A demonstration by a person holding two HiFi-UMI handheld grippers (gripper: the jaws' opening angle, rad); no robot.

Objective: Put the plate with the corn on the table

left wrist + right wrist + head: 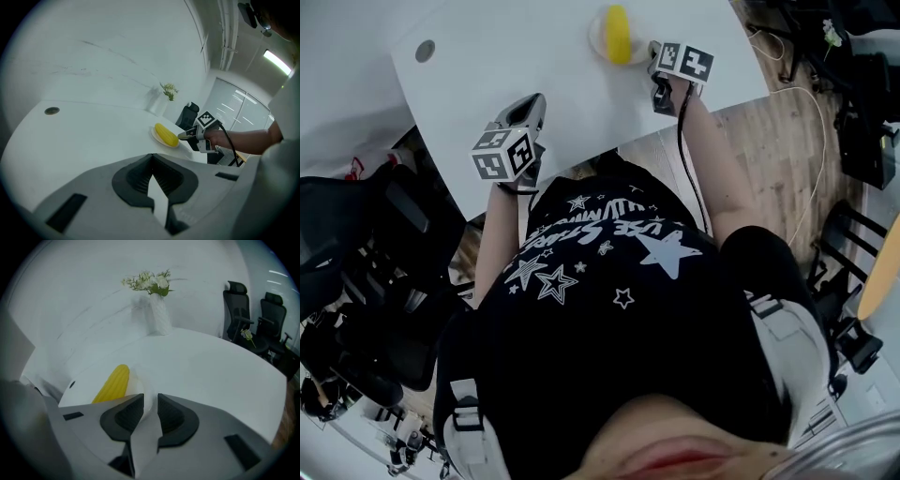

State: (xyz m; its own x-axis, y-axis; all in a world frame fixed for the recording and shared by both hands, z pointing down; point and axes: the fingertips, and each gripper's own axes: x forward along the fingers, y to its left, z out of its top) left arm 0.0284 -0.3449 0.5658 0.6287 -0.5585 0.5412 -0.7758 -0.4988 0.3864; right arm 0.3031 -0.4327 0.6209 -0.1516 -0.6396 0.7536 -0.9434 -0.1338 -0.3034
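Though unseen overhead, vase point(158, 317) beyond corn point(112, 383).

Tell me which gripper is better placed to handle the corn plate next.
Right. The right gripper sits at the rim of the plate, with the rim between its parted jaws. The left gripper hangs away from it, shut and empty.

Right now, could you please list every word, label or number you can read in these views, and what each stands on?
No text can be read with confidence.
On the shirt: white lettering among stars, upside down and too warped to read.
On the left cube and the right cube: black-and-white square markers only, no words.
On the plate, corn and table: no text.
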